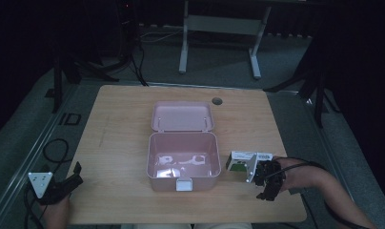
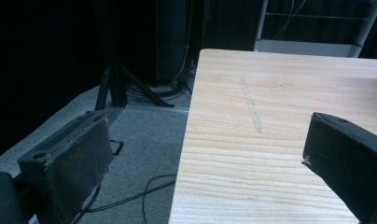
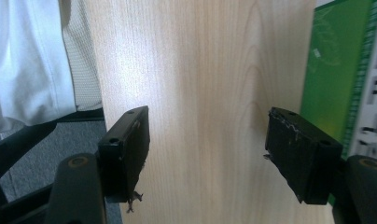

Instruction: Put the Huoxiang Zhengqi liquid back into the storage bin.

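A pink box (image 1: 183, 162) stands open at the middle of the wooden table (image 1: 119, 133), its lid (image 1: 182, 116) laid back behind it. Pale shapes or glints lie on its floor; I cannot tell what they are. A green and white carton (image 1: 243, 162) lies to the right of the box, and its green face (image 3: 333, 74) runs along the right edge of the right gripper view. My right gripper (image 1: 269, 186) is just right of the carton, open and empty. My left gripper (image 1: 69, 183) hovers open over the table's front left corner, also empty.
A round cable hole (image 1: 217, 101) sits near the table's far edge. Behind the table stand a white desk frame (image 1: 219, 28) and black stands. Cables lie on the grey floor (image 2: 144, 140) to the left. White clothing (image 3: 32, 60) shows beyond the table's near edge.
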Demonstrator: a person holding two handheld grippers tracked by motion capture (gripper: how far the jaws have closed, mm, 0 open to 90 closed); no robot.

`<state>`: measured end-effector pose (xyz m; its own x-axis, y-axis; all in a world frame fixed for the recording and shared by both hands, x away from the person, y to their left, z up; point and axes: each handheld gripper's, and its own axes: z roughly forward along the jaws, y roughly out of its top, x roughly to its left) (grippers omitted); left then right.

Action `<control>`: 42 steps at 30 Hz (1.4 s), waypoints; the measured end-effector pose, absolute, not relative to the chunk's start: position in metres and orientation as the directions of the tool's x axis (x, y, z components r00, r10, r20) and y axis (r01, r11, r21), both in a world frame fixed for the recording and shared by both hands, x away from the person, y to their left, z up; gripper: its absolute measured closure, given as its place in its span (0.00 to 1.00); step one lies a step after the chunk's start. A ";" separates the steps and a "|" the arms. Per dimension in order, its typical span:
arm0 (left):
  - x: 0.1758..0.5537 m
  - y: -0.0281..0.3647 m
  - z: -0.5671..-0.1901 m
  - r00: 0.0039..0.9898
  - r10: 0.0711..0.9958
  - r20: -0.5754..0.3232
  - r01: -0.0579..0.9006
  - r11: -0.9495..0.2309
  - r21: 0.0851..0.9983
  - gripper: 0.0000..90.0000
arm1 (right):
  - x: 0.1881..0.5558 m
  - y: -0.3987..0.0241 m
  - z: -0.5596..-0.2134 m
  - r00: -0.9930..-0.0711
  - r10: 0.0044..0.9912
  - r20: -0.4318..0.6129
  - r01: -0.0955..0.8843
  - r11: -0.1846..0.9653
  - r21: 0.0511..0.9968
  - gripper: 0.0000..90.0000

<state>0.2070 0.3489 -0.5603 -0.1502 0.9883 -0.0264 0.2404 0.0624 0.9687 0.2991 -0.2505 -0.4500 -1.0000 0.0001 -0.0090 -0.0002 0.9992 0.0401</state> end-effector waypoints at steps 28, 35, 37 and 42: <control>0.208 0.349 -0.560 -0.140 0.990 -0.022 0.247 0.056 0.967 0.02 | 0.368 -0.248 -0.413 -0.994 0.051 -0.097 0.050 0.999 0.008 0.39; 0.208 0.349 -0.560 -0.137 0.990 -0.021 0.249 0.055 0.967 0.02 | 0.381 -0.242 -0.426 -0.995 0.054 -0.079 0.057 0.998 -0.039 0.41; 0.208 0.349 -0.560 -0.137 0.990 -0.021 0.250 0.055 0.967 0.02 | 0.382 -0.240 -0.430 -0.996 0.048 -0.079 0.052 0.997 -0.049 0.41; 0.208 0.348 -0.560 -0.133 0.991 -0.021 0.250 0.054 0.967 0.02 | 0.386 -0.235 -0.440 -0.997 0.038 -0.065 0.042 0.997 -0.061 0.45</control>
